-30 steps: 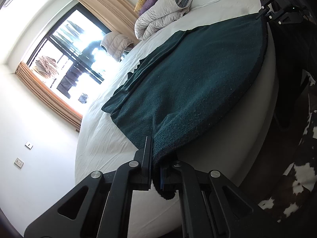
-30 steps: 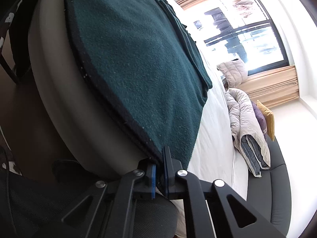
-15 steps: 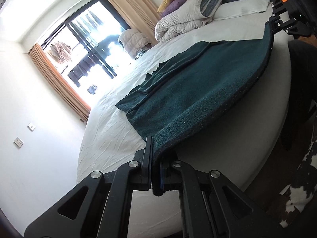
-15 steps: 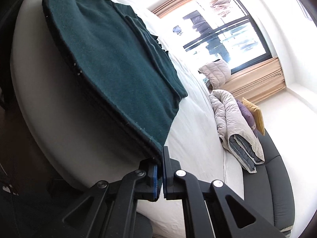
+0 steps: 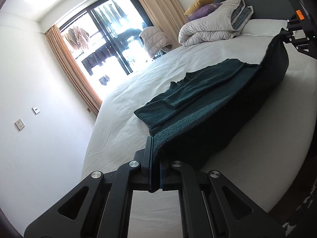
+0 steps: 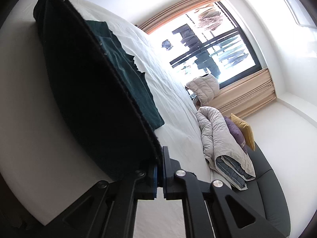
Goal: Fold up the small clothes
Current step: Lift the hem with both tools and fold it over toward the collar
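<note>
A dark green fleece garment (image 5: 214,91) lies on the white bed (image 5: 138,123), its far part flat with sleeves folded in. My left gripper (image 5: 155,154) is shut on one near corner of the garment. My right gripper (image 6: 160,158) is shut on the other near corner (image 6: 111,107) and also shows at the far right of the left wrist view (image 5: 285,34). The near hem is lifted off the bed and stretched between both grippers, its dark underside facing out.
A rolled grey duvet (image 5: 210,29) with purple and yellow pillows (image 5: 200,1) lies at the head of the bed against a dark headboard (image 6: 267,194). A balcony window (image 5: 111,37) with beige curtains stands beyond. A white wall (image 5: 35,138) is left.
Both grippers have lifted the near hem up off the bed edge and carried it toward the far part of the garment. The hem now stands raised instead of draping over the edge.
</note>
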`<state>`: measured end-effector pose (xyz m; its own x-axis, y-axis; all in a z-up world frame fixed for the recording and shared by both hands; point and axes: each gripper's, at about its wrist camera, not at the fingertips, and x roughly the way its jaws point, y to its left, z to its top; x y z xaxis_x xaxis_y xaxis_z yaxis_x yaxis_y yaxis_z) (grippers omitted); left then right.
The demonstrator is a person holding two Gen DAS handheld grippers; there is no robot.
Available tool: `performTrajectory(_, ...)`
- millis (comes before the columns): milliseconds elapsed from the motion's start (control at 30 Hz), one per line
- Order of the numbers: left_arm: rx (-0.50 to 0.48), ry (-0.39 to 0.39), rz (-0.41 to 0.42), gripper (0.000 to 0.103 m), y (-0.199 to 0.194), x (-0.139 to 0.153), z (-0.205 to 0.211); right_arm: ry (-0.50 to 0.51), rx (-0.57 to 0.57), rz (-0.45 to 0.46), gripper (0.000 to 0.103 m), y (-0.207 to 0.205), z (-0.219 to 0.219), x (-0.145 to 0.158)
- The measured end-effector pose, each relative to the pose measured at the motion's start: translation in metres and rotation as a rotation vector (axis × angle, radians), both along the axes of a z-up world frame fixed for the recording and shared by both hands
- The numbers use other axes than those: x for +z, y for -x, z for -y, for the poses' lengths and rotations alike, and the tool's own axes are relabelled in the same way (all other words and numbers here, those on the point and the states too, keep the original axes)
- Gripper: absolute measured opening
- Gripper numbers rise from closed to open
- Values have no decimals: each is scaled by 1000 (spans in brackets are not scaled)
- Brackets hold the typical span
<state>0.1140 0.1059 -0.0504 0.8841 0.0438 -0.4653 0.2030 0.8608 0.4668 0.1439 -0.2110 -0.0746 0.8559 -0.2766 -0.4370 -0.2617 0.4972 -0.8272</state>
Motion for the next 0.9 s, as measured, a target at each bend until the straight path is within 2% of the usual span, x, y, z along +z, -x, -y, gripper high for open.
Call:
performTrajectory(267, 36, 36, -50, 4, -71, 14, -12, 37, -7, -5, 4, -52, -3, 2)
performTrajectory(467, 50, 23, -84, 4, -121, 18, -11, 47, -13, -34, 4, -91, -3, -5)
performTrajectory(667, 77, 40, -170, 4, -199, 16, -18, 1, -36, -82, 4, -149, -6, -13)
performTrajectory(900, 116, 64, -274, 4, -288, -5, -37, -41, -54, -167, 4, -219, -9, -26)
